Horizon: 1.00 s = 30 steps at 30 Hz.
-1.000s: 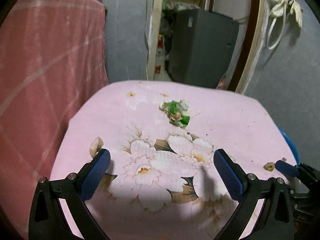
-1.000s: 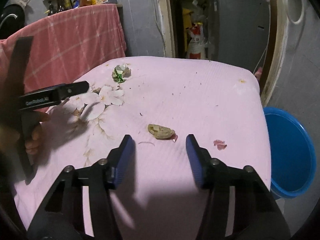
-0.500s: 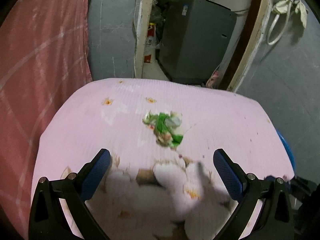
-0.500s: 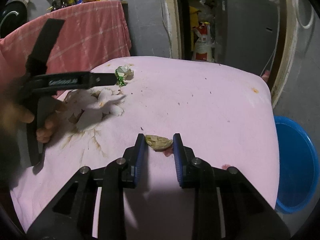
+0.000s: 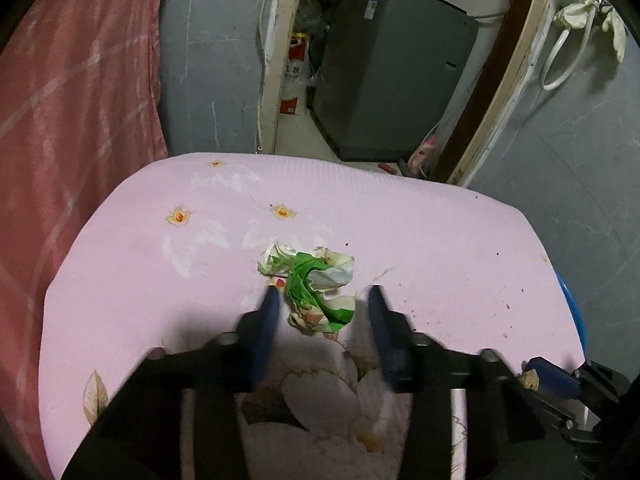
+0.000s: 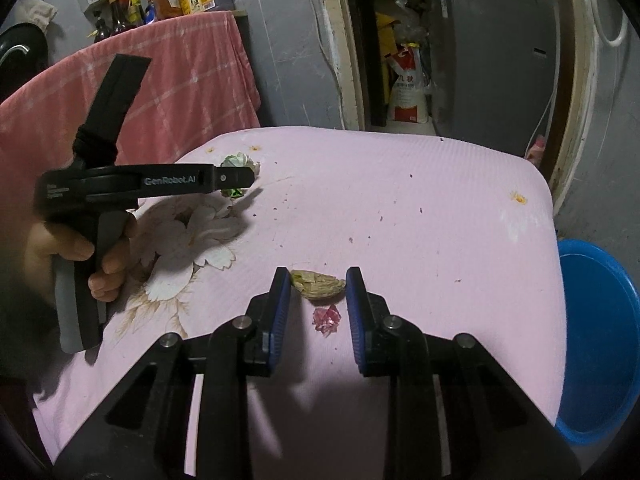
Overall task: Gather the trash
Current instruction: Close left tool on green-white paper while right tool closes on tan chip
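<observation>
A crumpled green and white wrapper lies on the pink flowered tablecloth. My left gripper straddles it with its jaws closing; the left pad is at the wrapper's edge and a small gap shows at the right pad. From the right wrist view the left gripper hides most of the wrapper. My right gripper is shut on a tan dried scrap, both pads touching it. That right gripper shows at the lower right of the left wrist view with the scrap in its tips.
A small pink scrap lies on the cloth just under the right gripper. A blue basin stands on the floor past the table's right edge. A pink checked cloth hangs at the left. Crumbs dot the tablecloth.
The left gripper moved forward over the flowers to the wrapper, and its wide jaws narrowed around it. The right gripper's jaws closed onto the tan scrap.
</observation>
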Motion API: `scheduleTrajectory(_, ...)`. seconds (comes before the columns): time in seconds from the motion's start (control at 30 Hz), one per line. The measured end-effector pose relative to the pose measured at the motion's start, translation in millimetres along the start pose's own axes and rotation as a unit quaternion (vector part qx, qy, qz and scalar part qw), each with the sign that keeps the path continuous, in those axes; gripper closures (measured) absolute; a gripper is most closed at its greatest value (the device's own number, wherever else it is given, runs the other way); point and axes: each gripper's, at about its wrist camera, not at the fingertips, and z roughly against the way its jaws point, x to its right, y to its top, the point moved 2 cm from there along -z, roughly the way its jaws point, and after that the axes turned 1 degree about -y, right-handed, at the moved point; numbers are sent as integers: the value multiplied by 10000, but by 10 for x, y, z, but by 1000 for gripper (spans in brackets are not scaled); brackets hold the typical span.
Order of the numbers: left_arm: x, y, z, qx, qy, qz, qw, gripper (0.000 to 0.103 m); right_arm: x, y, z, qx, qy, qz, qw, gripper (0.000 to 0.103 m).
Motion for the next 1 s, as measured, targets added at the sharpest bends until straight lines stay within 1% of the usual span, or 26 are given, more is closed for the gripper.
scheduleTrajectory(0.03,3,-12,-9,-13,9,17,10000,78,7,-8,2,4,4,7,10000,75)
scheduleTrajectory(0.2,22,-49,24,-23,16,111,9999,84,18,-10,24,58,1,23,10000,75)
scheduleTrajectory(0.3,60,-89,73,-23,-32,81,10000,85,23,-19,64,111,-37,26,9999,75)
scheduleTrajectory(0.4,111,-182,148,27,-88,-59,9999,86,17,-36,123,205,-133,62,9997,75)
scheduleTrajectory(0.6,244,-412,381,198,-382,-149,9990,86,-18,-55,335,554,-323,204,9977,75)
scheduleTrajectory(0.7,352,-503,541,394,-505,-135,9979,86,-25,-41,490,756,-426,248,9959,75)
scheduleTrajectory(0.83,541,-560,752,733,-581,-258,9953,86,1,3,710,1008,-510,230,9933,75)
scheduleTrajectory(1.0,844,-540,1028,1329,-707,-559,9870,86,20,73,1098,1518,-679,228,9858,75)
